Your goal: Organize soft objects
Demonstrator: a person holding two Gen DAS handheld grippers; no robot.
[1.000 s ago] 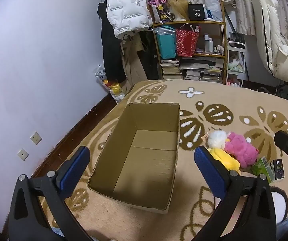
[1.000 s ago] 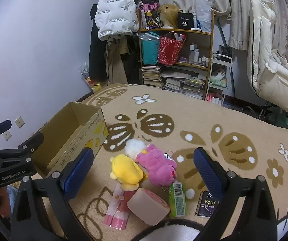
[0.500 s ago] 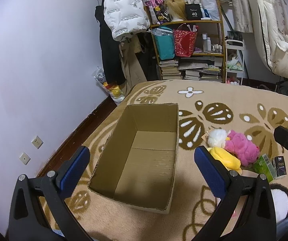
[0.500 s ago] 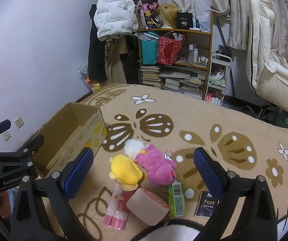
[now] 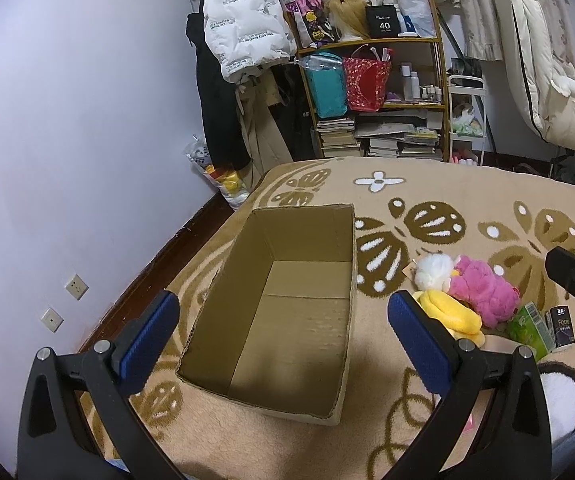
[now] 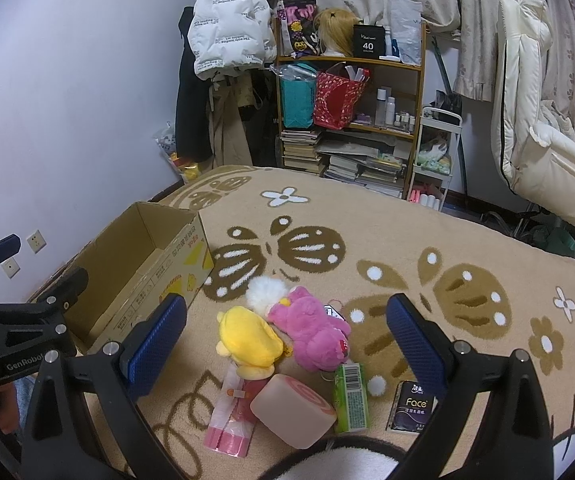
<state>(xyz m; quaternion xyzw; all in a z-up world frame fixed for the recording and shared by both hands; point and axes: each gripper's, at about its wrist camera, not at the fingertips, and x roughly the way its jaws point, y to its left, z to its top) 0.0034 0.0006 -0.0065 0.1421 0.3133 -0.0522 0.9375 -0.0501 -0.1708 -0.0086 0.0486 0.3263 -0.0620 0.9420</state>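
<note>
Yellow plush half hidden behind left gripper fingers.

A white puffer jacket hangs beside a wooden shelf stacked with books and bags.

My left wrist view looks down into the cardboard box; my right faces the plush toys; both share these.

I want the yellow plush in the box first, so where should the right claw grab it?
Grip the yellow plush across its rounded upper body, coming from above. That side is bare, while the pink plush crowds its right and its lower end lies on the pink packet.
</note>
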